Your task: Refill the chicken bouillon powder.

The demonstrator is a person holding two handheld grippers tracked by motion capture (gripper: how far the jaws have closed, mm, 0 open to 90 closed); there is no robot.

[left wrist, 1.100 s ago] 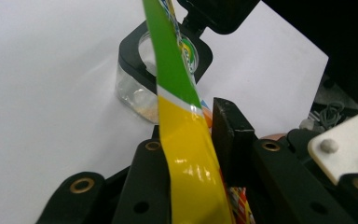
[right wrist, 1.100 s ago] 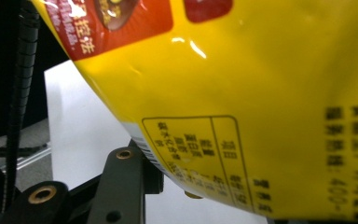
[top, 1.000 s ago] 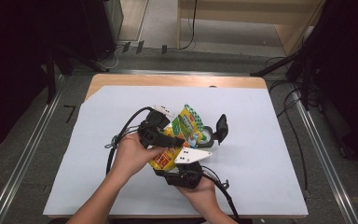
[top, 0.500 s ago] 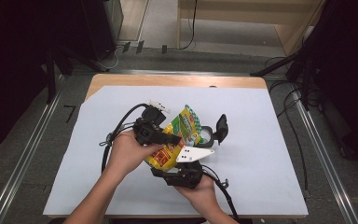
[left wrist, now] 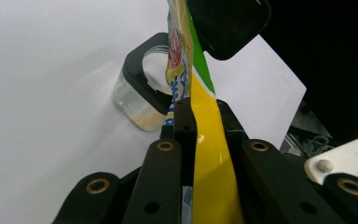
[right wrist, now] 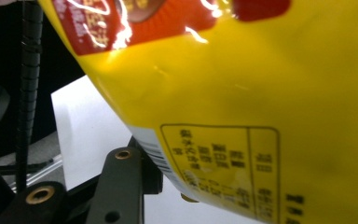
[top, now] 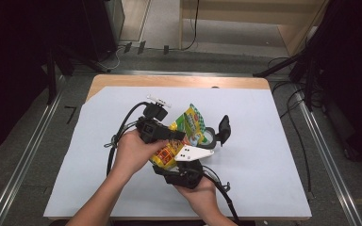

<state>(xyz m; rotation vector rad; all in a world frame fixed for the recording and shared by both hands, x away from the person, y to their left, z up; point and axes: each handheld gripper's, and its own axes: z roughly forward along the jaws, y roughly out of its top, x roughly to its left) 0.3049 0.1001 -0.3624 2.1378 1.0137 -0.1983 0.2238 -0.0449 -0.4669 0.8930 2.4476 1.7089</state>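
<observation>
Jar [left wrist: 142, 95], clear with black flip lid open, holding pale crumbs, sitting just beyond the left gripper [left wrist: 205, 116] fingers, which have just been closing and are pinching the snack bag [left wrist: 200, 140]. Right gripper [right wrist: 135, 177] is clamping the bag's lower end; its view is showing the printed back panel.

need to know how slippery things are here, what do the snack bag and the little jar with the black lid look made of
Snack bag: looks like thin glossy plastic film; bright glare streaks and soft creases show in the right gripper view. The left gripper has just been closing and pinches its edge.
Jar: clear body, plastic or glass, can't tell; pale crumbs show through. Its lid, flipped open, looks like matte black plastic.
</observation>
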